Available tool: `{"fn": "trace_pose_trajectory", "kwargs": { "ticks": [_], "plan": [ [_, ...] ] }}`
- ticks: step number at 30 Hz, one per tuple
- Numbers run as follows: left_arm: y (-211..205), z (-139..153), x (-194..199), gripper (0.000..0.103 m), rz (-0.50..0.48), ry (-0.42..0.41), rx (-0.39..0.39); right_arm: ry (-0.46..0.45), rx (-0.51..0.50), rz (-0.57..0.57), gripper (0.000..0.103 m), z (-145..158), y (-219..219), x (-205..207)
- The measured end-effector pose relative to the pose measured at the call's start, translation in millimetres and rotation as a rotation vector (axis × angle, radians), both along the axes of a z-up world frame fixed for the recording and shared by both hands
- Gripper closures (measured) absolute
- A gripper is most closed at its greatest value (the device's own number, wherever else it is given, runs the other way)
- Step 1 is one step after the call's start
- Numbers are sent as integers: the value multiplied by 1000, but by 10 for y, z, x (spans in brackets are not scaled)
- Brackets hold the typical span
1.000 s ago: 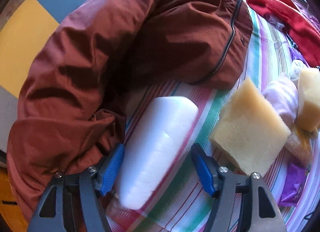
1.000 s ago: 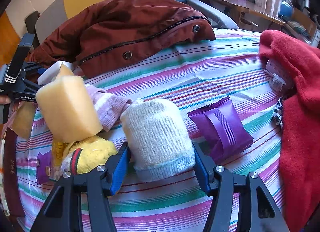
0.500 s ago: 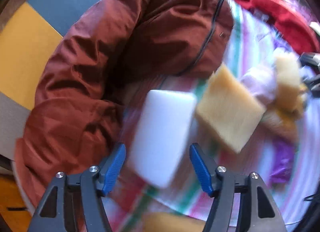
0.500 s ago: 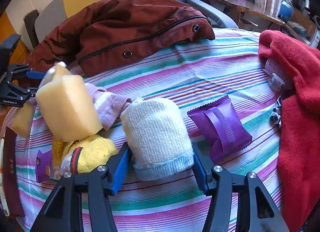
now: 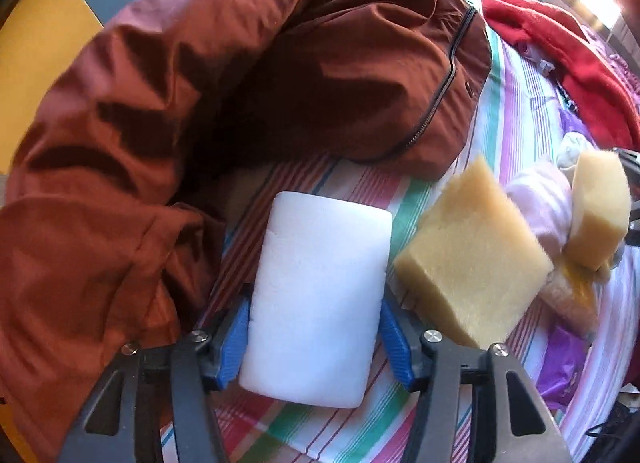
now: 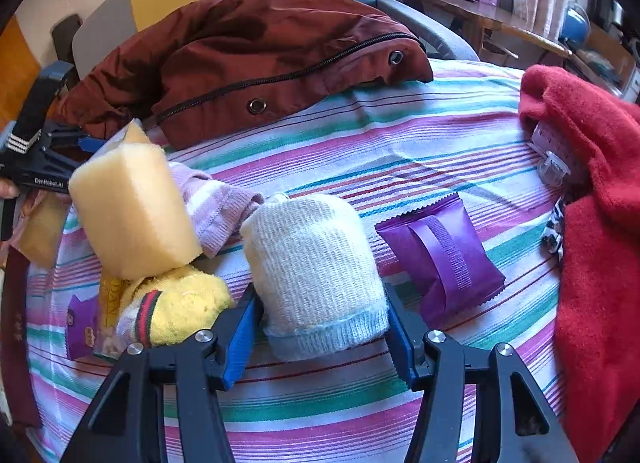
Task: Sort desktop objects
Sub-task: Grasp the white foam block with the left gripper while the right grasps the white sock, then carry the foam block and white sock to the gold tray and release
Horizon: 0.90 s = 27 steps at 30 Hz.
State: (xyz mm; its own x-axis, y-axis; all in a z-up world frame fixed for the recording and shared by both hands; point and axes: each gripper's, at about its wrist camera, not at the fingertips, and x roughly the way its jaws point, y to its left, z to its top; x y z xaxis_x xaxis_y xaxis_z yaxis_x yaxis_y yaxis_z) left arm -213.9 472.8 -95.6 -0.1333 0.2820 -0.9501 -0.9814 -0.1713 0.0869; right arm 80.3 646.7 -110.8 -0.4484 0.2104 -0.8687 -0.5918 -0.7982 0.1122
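Observation:
In the left wrist view my left gripper [image 5: 314, 333] has its blue pads on both sides of a white foam block [image 5: 318, 295] that lies on the striped cloth [image 5: 360, 427]. A yellow sponge [image 5: 472, 275] lies just right of it. In the right wrist view my right gripper [image 6: 320, 329] has its jaws against both sides of a cream knitted sock roll [image 6: 316, 267]. Left of the roll are a yellow sponge [image 6: 132, 211], a pink sock [image 6: 218, 203] and a yellow sock [image 6: 180, 307]. A purple packet [image 6: 440, 255] lies to the right.
A rust-brown jacket [image 6: 256, 59] covers the far left of the table and crowds the left gripper [image 5: 200, 111]. A red towel [image 6: 592, 191] lies along the right edge. A small purple snack pack [image 6: 82, 327] lies under the yellow sock.
The left gripper has swung and closed in, so its pads now touch the white block's sides. The right gripper has narrowed slightly around the sock roll.

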Motion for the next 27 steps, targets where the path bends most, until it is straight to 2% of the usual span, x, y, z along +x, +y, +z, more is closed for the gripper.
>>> {"fn": "trace_pose_trajectory", "kwargs": {
  "ticks": [2,6,9,12,13,14,16,18,23,27],
  "plan": [
    [-91,59,44,45,32,23,13,-5,11,10,53,-23,-8,-82],
    [-327,256,170,45,101,68,46,32,0,2,54,68,11,-44],
    [-565,481,316,45,156,92,101,65,16,-2,54,170,-6,-37],
    [-870,731,460,44,235,74,193,103,40,-5,54,297,-35,-4],
    [-1014,788,396,44,263,63,225,117,49,-3,54,346,-73,10],
    [-927,877,373,44,284,53,250,127,54,2,54,386,-87,4],
    [-1047,1046,479,44,328,31,304,155,67,16,54,474,-158,-3],
    [-956,1103,772,44,349,40,351,173,96,42,54,582,-256,-44],
    [-1325,1245,1182,44,407,25,421,210,138,141,54,803,-674,-158],
    [-1621,1396,1377,44,468,-13,479,193,160,202,54,888,-997,-248]
  ]
}}
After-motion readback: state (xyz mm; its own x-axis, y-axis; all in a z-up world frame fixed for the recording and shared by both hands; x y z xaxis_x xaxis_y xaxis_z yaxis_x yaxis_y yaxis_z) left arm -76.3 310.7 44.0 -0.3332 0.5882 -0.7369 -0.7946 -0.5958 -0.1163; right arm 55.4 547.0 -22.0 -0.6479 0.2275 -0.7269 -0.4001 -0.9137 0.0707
